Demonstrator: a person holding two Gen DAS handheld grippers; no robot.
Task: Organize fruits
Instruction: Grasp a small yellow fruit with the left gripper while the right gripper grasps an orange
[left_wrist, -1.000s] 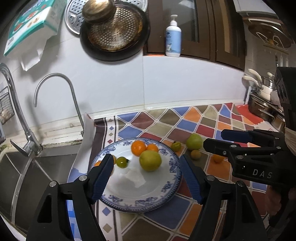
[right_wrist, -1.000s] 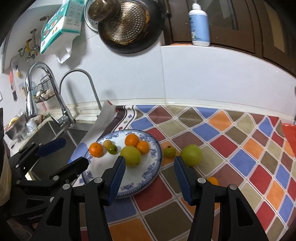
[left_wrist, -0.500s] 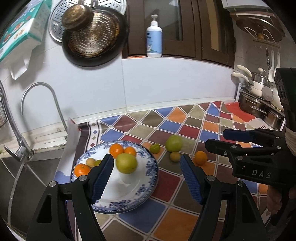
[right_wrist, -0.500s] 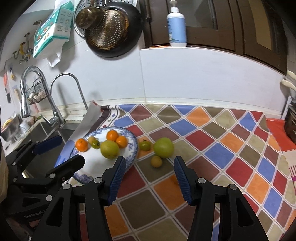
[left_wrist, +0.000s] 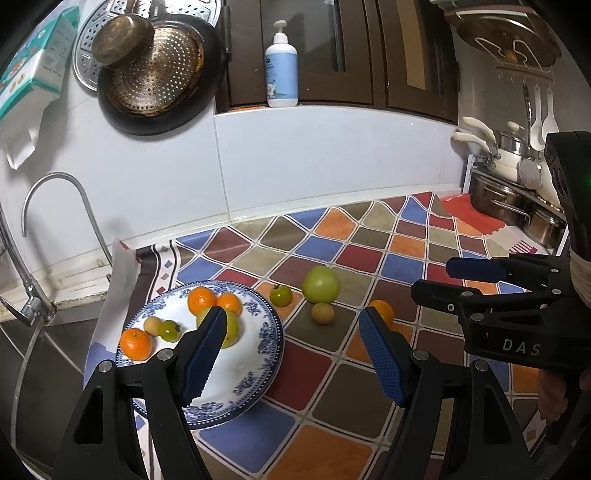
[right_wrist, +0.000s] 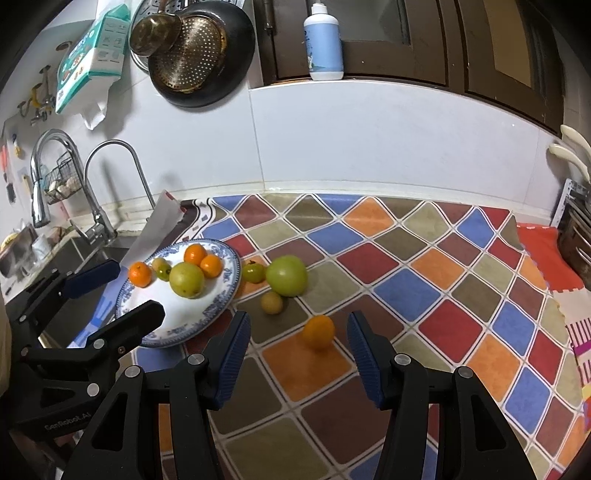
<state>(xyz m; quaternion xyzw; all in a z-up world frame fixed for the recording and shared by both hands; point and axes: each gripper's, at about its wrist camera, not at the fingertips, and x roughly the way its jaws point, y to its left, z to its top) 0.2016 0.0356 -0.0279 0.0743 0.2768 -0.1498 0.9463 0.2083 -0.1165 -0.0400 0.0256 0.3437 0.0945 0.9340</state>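
A blue-and-white plate (left_wrist: 274, 334) (right_wrist: 229, 295) sits on the patchwork cloth and holds several oranges, a yellow-green apple (right_wrist: 186, 279) and small fruits. Loose on the cloth to its right lie a small green tomato (left_wrist: 280, 295) (right_wrist: 253, 272), a big green apple (left_wrist: 320, 283) (right_wrist: 287, 276), a small yellow fruit (left_wrist: 322, 312) (right_wrist: 272, 302) and an orange (left_wrist: 383, 308) (right_wrist: 318, 331). My left gripper (left_wrist: 291, 317) hangs open and empty over the plate's right edge. My right gripper (right_wrist: 298, 319) is open, and the loose orange lies just ahead between its fingers, untouched.
A sink (left_wrist: 22, 354) with two faucets (right_wrist: 110, 184) lies left of the plate. Pans (left_wrist: 159, 74) and a tissue box hang on the wall, and a soap bottle (left_wrist: 281, 70) stands on the ledge. Steel pots (left_wrist: 509, 199) stand at the far right.
Both grippers have moved to the right, away from the plate and toward the loose fruits. The loose orange now lies between the right gripper's fingers. Neither pair of jaws changed.
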